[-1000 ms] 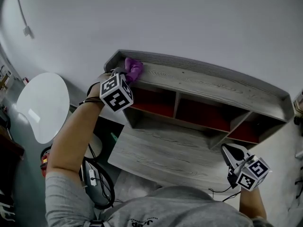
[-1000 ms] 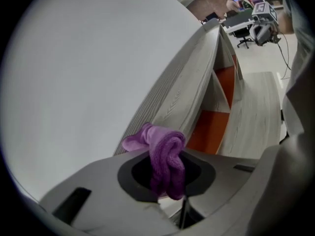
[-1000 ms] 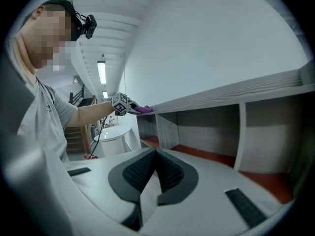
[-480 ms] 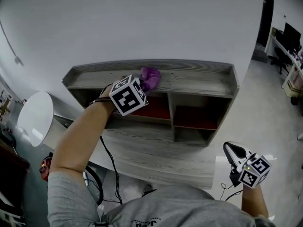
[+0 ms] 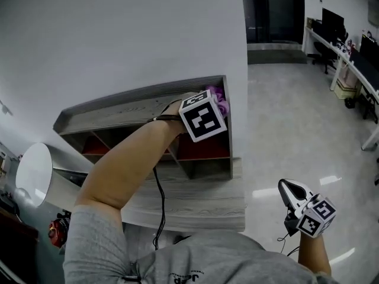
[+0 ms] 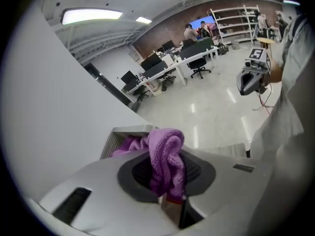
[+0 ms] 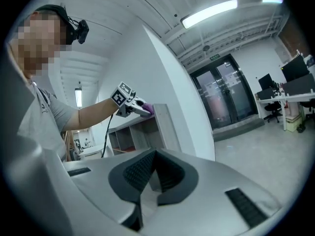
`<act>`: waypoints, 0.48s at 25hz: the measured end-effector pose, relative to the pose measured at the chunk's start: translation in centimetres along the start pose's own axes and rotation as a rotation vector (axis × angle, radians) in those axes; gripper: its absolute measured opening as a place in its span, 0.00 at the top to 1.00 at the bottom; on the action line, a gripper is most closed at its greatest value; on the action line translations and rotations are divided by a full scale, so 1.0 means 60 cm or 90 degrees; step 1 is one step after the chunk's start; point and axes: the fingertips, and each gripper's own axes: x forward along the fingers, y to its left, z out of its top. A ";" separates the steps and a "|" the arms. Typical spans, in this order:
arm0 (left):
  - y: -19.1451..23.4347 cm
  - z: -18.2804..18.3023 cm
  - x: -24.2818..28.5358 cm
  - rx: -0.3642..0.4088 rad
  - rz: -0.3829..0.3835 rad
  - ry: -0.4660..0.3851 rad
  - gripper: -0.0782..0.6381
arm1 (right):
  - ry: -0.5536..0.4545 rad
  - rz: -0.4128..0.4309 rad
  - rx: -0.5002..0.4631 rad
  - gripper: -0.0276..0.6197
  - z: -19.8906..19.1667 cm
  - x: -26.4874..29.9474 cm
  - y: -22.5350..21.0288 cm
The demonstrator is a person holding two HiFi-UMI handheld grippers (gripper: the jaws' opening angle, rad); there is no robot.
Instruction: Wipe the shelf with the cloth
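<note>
Left gripper is clamped on the purple cloth. In the left gripper view the jaws pinch a bunched fold of the cloth and the rest spills forward over them. The cloth is pressed on the top board of the grey wooden shelf, right at its right-hand end, touching the raised end lip.

Delta vs earlier: 1.0 s ago the cloth was at the left end of that same top board, and 0.5 s ago it was about mid-board. Now it is at the far right end, so the left arm has swept the full length, left to right. The head camera has swung too (the shelf was central, and now sits toward 10 o'clock in the head view, with open floor filling the 3 o'clock side).

Right gripper is at about 4 o'clock in the head view, roughly where it was in both earlier frames. It is off the shelf and over the floor. Its own view shows the right gripper with jaws closed together and nothing between them. That view looks toward 11 o'clock at the left gripper and the cloth on the end of the shelf.

A black cable hangs from the left wrist, down across the desk under the shelf.
</note>
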 end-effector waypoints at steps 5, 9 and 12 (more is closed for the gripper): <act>0.022 -0.030 -0.033 -0.083 0.031 -0.081 0.78 | 0.002 0.033 -0.015 0.93 0.005 0.042 0.028; 0.034 -0.129 -0.119 -0.113 0.091 -0.152 0.78 | 0.010 0.061 -0.030 0.93 -0.012 0.117 0.110; 0.062 -0.301 -0.220 -0.162 0.152 -0.157 0.78 | 0.025 0.116 -0.061 0.93 -0.016 0.226 0.206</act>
